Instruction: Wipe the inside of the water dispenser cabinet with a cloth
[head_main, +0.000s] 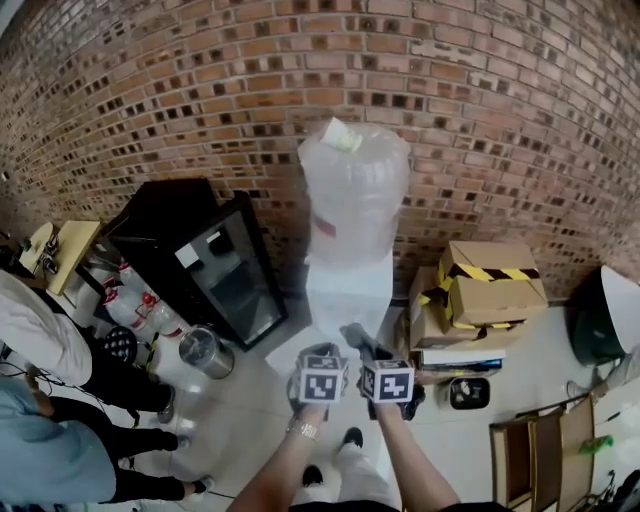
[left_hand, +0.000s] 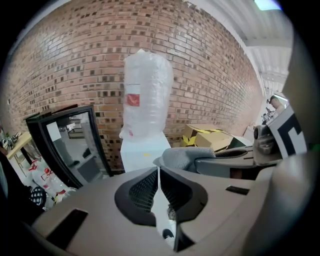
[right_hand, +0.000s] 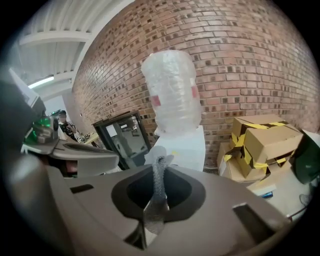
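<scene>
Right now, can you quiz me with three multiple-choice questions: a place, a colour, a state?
1. The cardboard boxes stand: A left of the water dispenser; B right of it; C atop it.
2. The tape on the boxes is: A red; B yellow-black; C blue.
3. The right gripper is: A open, empty; B shut on a grey cloth; C on the floor.
Answers: B, the head view shows them at the dispenser's right; B, striped bands; B, its jaws pinch the cloth.
</scene>
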